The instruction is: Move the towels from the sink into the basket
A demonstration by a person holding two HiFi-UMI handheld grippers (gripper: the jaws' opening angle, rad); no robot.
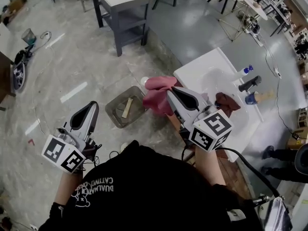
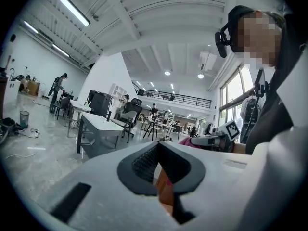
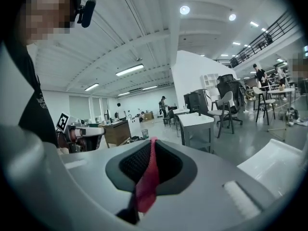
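one towel, the pink one (image 1: 156, 97), is pinched by a fold in the right tongs (image 1: 175, 96), whose jaws are nearly closed on the cloth. its bunched bulk hangs past the tips, in the air between the sink (image 1: 219, 78) and the basket (image 1: 119, 97) on the floor. the left tongs (image 1: 89, 112) are drawn in to a narrow slit with nothing in them and are held on the near side of the basket. a second, darker red towel (image 1: 227, 102) lies at the near edge of the white worktop (image 1: 197, 69), just beside the right tongs, so the job looks about halfway through at best. the step in hand is the carry and drop. to do it well, i would bring the whole hanging bundle over the middle of the basket's opening, not just the tips, since the cloth hangs to one side of the grip and could drape over the rim. lowering before release should keep it from catching there (the basket already holds a pale flat thing i cannot identify). only then let the jaws part, lift clear, and use the free left tongs to tuck in any trailing corner before going back for the dark towel.
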